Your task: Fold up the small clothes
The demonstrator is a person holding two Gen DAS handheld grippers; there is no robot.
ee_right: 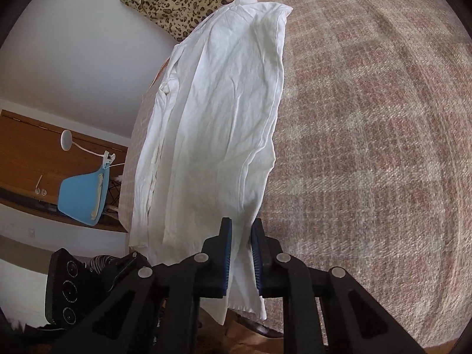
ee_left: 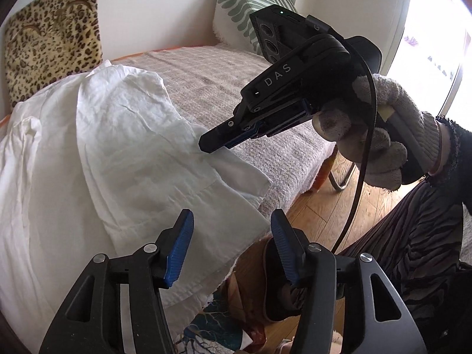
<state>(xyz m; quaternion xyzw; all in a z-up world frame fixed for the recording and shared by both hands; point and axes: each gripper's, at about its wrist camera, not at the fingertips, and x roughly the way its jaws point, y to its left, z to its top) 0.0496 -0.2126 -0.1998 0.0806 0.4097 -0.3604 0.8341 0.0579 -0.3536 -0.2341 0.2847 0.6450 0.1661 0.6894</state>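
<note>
A white crumpled garment (ee_left: 118, 147) lies lengthwise on a bed with a beige woven cover (ee_left: 224, 67), its near end reaching the bed's edge. My right gripper (ee_left: 211, 146), held by a gloved hand (ee_left: 380, 135), is shut on the garment's near right corner. In the right wrist view the same gripper (ee_right: 241, 236) pinches a fold of the garment (ee_right: 221, 103) between its blue pads, and the hem hangs below them. My left gripper (ee_left: 231, 230) stands open over the near edge of the cloth with nothing between its fingers.
A leopard-print cushion (ee_left: 53, 38) and a green-striped pillow (ee_left: 242, 8) lean on the wall behind the bed. Wooden floor (ee_left: 318, 206) and the person's striped clothing (ee_left: 413, 236) lie to the right. A blue chair (ee_right: 82, 197) stands beyond the bed's far side.
</note>
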